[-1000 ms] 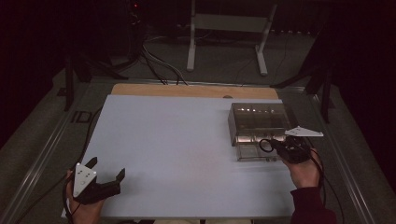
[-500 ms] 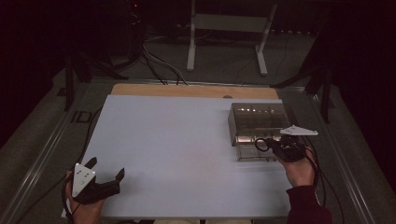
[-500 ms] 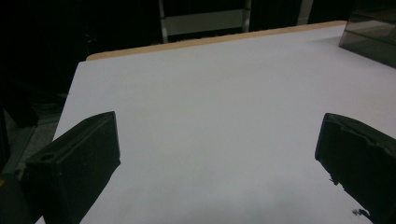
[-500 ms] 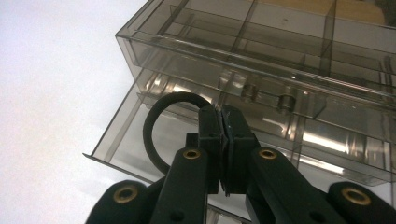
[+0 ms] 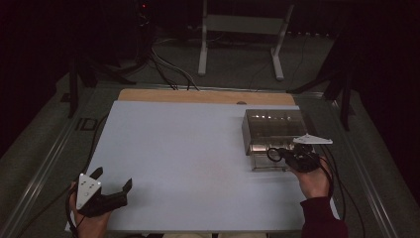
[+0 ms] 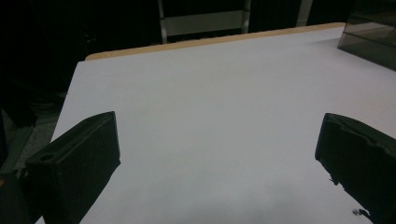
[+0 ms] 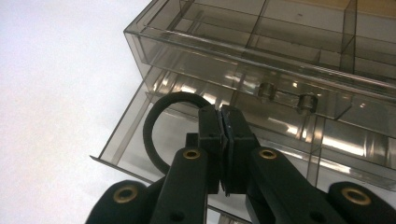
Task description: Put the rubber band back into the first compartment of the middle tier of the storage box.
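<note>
Pinching a thin black rubber ring (image 7: 154, 135) by one side of its loop, the right hand-held gripper (image 7: 223, 122) has its jaws pressed together on it just above the pulled-out lower drawer (image 7: 140, 140) of a smoky clear plastic drawer box (image 5: 272, 130) on the white desk (image 5: 188, 163). The ring looks light, soft and bendy, so an edge grip should hold, though it may sag or twist. The left hand-held gripper (image 5: 113, 184) rests apart, empty.

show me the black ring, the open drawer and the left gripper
black ring (image 7: 150, 135): right gripper view, left arc of the loop
open drawer (image 7: 122, 140): right gripper view, left side wall
left gripper (image 5: 113, 179): high view, midway between its open jaws
</note>
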The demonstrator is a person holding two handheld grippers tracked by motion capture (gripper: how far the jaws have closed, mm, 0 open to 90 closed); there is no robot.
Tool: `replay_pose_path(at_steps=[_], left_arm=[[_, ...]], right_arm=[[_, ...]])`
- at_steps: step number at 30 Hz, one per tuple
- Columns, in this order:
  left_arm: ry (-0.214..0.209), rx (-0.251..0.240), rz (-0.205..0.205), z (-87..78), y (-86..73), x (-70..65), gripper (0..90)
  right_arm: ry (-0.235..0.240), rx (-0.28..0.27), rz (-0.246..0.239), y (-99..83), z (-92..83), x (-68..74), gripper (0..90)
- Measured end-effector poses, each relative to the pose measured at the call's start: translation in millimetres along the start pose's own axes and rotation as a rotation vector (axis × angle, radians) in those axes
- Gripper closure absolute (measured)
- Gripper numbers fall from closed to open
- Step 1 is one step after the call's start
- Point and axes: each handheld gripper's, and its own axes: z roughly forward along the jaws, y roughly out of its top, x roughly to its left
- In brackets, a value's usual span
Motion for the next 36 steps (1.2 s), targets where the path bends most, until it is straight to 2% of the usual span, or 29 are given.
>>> replay_pose_path(at_steps=[36], left_arm=[[-0.001, 0.000, -0.001, 0.4, -0.1, 0.1, 0.7]], right_arm=[[0.039, 0.017, -0.004, -5.8, 21.1, 18.1, 88.7]])
